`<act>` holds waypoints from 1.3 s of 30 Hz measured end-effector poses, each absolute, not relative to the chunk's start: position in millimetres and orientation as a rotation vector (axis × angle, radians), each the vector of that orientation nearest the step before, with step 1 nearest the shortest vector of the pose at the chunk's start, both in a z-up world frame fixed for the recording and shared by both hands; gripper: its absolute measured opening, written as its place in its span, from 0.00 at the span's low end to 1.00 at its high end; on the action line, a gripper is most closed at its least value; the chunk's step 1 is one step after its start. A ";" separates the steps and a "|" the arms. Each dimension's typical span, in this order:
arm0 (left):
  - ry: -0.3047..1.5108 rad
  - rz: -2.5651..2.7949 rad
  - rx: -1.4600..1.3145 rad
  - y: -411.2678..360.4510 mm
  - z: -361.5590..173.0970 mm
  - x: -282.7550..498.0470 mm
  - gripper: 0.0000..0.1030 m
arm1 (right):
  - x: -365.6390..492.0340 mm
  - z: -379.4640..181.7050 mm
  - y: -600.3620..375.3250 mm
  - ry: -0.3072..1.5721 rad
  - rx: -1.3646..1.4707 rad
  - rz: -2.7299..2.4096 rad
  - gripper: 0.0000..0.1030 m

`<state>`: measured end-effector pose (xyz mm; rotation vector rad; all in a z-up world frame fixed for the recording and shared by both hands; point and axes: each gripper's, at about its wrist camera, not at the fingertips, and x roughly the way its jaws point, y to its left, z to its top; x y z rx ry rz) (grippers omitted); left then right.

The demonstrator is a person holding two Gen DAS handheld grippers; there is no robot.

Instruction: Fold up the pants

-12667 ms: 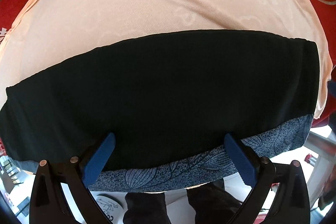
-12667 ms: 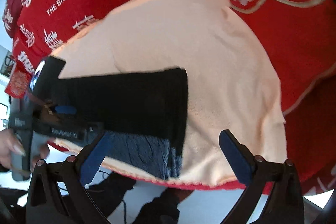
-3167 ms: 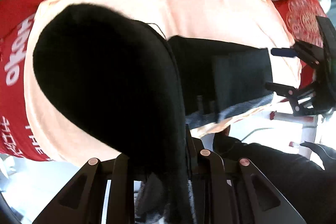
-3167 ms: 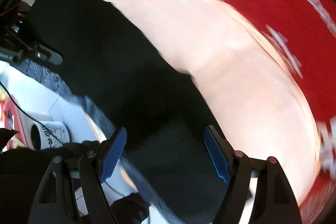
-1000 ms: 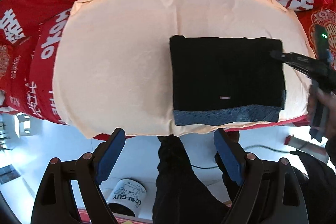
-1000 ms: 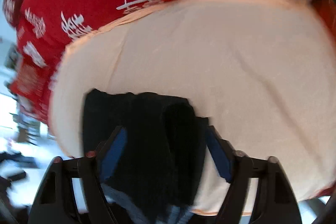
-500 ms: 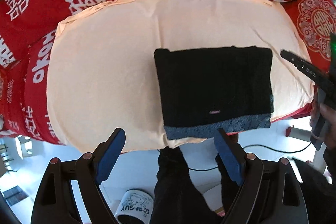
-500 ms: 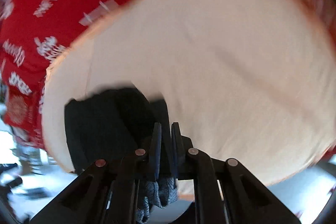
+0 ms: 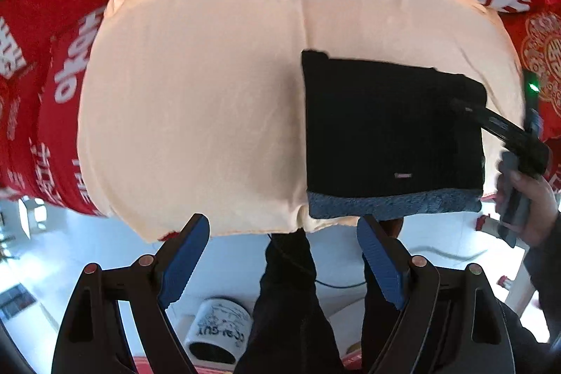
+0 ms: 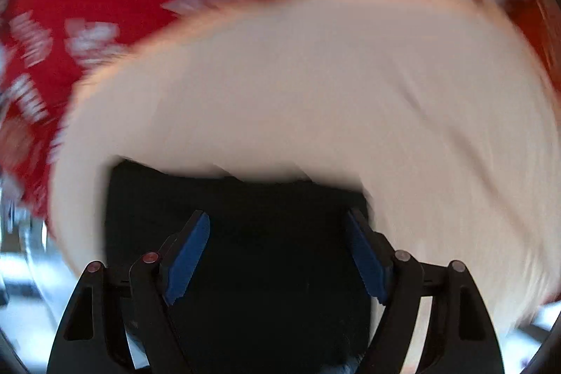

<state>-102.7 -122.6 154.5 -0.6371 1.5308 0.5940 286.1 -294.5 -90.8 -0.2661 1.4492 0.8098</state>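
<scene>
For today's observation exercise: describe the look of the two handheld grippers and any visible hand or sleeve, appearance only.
The left gripper has black angular linkage arms with round copper-coloured rivets and ridged blue pads inside each finger. The right gripper is built identically. In the left wrist view, a bare hand in a dark sleeve grips the right gripper's grey handle; a green light glows above it.

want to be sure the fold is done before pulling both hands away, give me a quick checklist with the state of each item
1. pants folded into a compact rectangle: ok, edges look square in the left wrist view.
2. Pants fully on the peach cloth: not ok, the grey patterned band sits at the cloth's near edge and its right corner reaches past it.
3. left gripper free of fabric: ok, jaws open, off the cloth's near edge.
4. right gripper released: ok, jaws open with the pants beneath; contact cannot tell, that view is blurred.
5. Top layer flat, no wrinkles: cannot tell, fabric too dark.
</scene>
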 end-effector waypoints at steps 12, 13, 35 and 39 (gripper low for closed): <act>1.400 0.540 -0.694 -123.9 132.9 -72.2 0.85 | 200.1 -2.6 -276.6 1.049 -0.513 1.111 0.93; 1.385 0.538 -0.689 -123.5 133.0 -70.3 0.85 | 199.4 -7.6 -269.7 1.056 -0.527 1.116 0.93; 1.484 0.457 -0.679 -100.2 17.9 59.5 0.94 | 205.4 -63.4 -227.2 1.158 -0.620 1.185 0.97; 1.456 0.486 -0.693 -100.7 9.2 60.4 1.00 | 218.0 -86.7 -244.5 1.164 -0.567 1.173 1.00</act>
